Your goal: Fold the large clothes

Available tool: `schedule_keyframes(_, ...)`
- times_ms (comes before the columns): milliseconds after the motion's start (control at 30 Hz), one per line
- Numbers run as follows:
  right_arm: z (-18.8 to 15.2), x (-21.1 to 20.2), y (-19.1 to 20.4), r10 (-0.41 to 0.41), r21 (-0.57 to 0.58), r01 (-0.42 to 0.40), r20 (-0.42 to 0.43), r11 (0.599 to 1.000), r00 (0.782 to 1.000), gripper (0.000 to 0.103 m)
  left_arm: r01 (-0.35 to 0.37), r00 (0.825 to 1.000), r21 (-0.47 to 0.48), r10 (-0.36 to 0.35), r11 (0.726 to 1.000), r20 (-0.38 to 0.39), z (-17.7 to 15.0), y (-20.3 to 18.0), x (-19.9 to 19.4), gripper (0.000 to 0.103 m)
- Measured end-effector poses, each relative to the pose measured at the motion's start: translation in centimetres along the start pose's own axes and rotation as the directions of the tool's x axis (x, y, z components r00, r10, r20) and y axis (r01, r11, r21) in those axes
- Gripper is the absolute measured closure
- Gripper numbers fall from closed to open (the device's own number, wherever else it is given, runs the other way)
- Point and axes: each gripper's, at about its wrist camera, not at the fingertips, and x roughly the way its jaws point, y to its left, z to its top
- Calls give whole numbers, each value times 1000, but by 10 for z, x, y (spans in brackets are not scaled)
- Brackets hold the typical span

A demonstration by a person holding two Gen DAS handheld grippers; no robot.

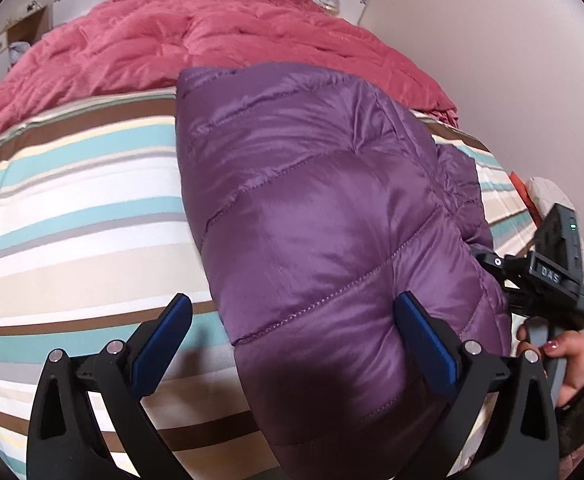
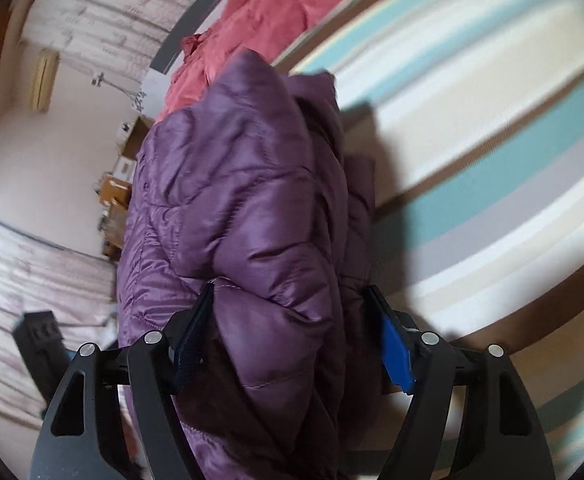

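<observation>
Where the striped bedspread (image 1: pixel 72 208) covers the bed, a folded purple down jacket (image 1: pixel 312 208) lies at centre; a pink quilt (image 1: pixel 212 44) is bunched toward 12 o'clock below a pale wall. Left gripper (image 1: pixel 292 332) gapes wide, holding nothing. Right gripper (image 2: pixel 292 332) straddles the jacket's thick edge, fingers (image 2: pixel 196 320) pressing it.

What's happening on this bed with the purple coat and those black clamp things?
A person is folding a purple puffer jacket on a striped bedsheet, with a pink quilt bunched at the far end. They hold a pincer tool in each hand. The right tool has a thick bundle of the jacket between its fingers. The left tool is open, one finger against the jacket's near end but not clamping it. The jacket looks already folded over.
</observation>
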Motion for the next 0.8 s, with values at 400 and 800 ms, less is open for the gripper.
schedule_keyframes(400,4,11,1,61,-60,-61,-14,996,998,45,84,996,6,-84,996,-43,-4,-3,16,7)
schedule_keyframes(800,-7,-4,9,146,-120,-142,33,983,989,65,23,998,90,-28,996,49,-11,-19,-4,38)
